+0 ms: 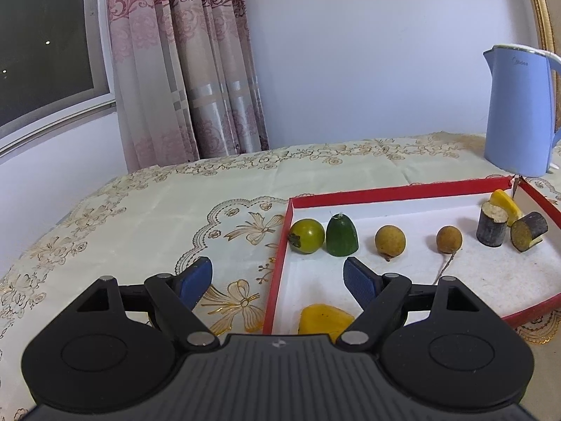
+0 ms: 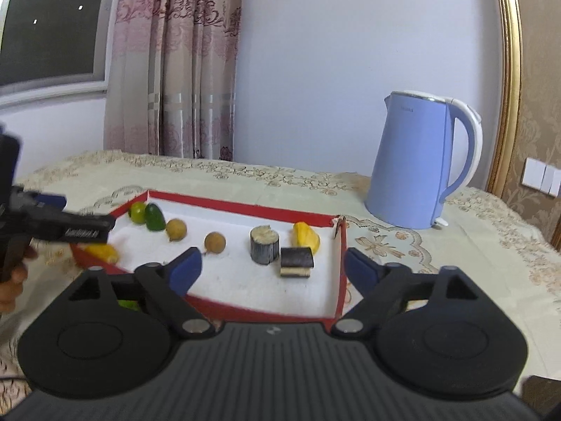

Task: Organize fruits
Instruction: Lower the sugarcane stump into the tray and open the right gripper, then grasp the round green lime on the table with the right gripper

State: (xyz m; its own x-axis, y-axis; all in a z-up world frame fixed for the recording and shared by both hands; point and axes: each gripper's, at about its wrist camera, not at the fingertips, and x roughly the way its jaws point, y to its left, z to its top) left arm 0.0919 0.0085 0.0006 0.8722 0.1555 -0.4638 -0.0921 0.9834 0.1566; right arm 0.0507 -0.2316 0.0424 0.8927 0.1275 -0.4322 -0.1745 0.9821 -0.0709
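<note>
Between my left gripper's (image 1: 278, 277) blue-padded fingers (image 1: 357, 277) I see only tablecloth and the near left wall of the shallow red-rimmed tray with a white floor (image 1: 280, 263); the jaws stand spread wide, holding nothing, one finger outside the tray and one over it. Just below that gap, a yellow fruit wedge (image 1: 324, 319) lies on the tray floor.

My right gripper (image 2: 273, 266) hovers level over the tray's near right corner, jaws likewise released and empty, its fingers (image 2: 186, 268) straddling the red right wall. From this view the left gripper (image 2: 56, 224) reaches in from the left, held by a hand (image 2: 14, 273) at the frame edge.

Beyond the fingers the fruits sit in a loose row along the tray: a round green-yellow citrus (image 1: 308, 236) touching a dark green dome-shaped piece (image 1: 341, 236) standing upright, then two round tan longans (image 1: 390, 240) and (image 1: 449, 239), apart from each other, the second trailing a thin stem toward me. At the right end, a dark-skinned sugarcane stub (image 1: 492, 227) stands upright, cut face up; a second stub (image 1: 528, 231) lies on its side, long axis running across the tray in the right view. A yellow slice (image 1: 505, 205) leans behind them.

A pale blue electric kettle (image 2: 417, 161) stands on the cream embroidered tablecloth (image 1: 157, 203) behind the tray; its faint lettering reads "Midea" in the left view.
</note>
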